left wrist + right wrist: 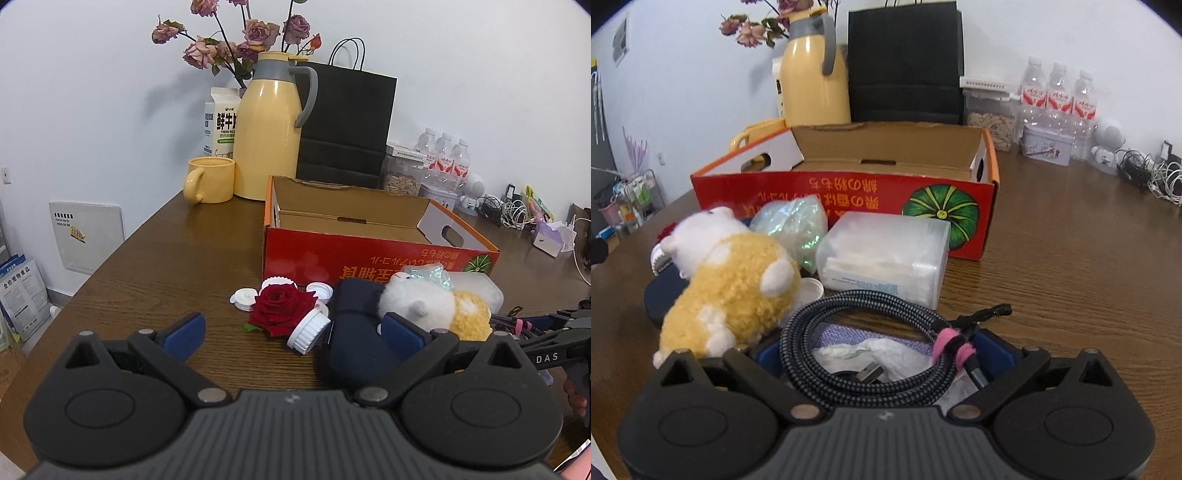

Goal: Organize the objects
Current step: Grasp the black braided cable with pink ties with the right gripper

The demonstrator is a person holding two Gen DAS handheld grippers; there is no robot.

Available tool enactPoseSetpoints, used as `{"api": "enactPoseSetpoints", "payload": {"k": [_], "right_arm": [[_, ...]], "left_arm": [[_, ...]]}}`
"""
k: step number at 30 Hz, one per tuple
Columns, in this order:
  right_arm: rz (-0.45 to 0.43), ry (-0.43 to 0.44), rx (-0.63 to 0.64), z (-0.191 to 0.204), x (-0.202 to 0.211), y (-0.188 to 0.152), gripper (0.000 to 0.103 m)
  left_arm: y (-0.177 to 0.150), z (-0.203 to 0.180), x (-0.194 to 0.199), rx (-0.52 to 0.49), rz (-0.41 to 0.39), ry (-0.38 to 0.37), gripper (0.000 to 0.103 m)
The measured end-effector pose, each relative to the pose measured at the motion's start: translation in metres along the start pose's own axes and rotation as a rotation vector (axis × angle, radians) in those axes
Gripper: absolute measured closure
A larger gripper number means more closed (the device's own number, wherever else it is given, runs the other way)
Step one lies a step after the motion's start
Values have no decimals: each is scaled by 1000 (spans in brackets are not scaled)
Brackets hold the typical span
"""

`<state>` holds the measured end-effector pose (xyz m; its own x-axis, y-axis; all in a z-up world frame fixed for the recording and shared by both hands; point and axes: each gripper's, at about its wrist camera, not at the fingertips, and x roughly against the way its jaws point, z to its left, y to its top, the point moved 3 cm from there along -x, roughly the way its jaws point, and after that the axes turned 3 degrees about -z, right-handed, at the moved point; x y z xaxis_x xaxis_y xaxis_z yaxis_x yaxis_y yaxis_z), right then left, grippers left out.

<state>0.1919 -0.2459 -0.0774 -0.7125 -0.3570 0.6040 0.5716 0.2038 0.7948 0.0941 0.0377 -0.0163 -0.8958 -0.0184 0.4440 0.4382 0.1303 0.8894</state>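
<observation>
Two grippers sit low over a brown wooden table [155, 258], both pointing toward a red cardboard box [369, 254] that stands open at the top with nothing visible inside it. The left gripper [291, 332] is held level just above the tabletop with its blue-padded fingers [184, 330] spread wide and holding nothing; between and beyond them lie a red rose [282, 308], several white caps [308, 330] and a dark blue pouch [354, 332]. On the pouch rests a plush toy [432, 308] (white head, yellow body), with a clear plastic container [484, 290] behind it, just beside the box's front wall. The right gripper [882, 350] is also level and close to the table, its fingers wide apart on either side of a coiled braided cable [871, 321] bound with a pink strap [951, 343]; the cable lies on a tissue packet [882, 350], and whether the pads press on anything I cannot tell. From this side the plush toy [731, 291] lies left of the cable, touching the pouch [661, 295], and the plastic container [886, 254] sits in front of the box [849, 195] beside a crinkled iridescent bag [794, 225]. Behind the box stand a yellow jug [269, 129], a yellow mug [210, 181], a milk carton [219, 122], a black paper bag [347, 118] and water bottles [447, 155].
</observation>
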Motion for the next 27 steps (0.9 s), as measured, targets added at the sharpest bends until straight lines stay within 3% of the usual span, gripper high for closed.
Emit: {"api": "enactPoseSetpoints", "payload": {"k": [3, 13, 27], "right_arm": [[-35, 4, -9, 1, 9, 0, 12], [-126, -13, -21, -1, 33, 5, 14], [-245, -68, -38, -17, 64, 12, 14]], "left_arm": [[0, -3, -1, -5, 2, -3, 0], [-2, -23, -7, -28, 20, -44, 0], [-9, -101, -33, -67, 82, -190, 0]]}}
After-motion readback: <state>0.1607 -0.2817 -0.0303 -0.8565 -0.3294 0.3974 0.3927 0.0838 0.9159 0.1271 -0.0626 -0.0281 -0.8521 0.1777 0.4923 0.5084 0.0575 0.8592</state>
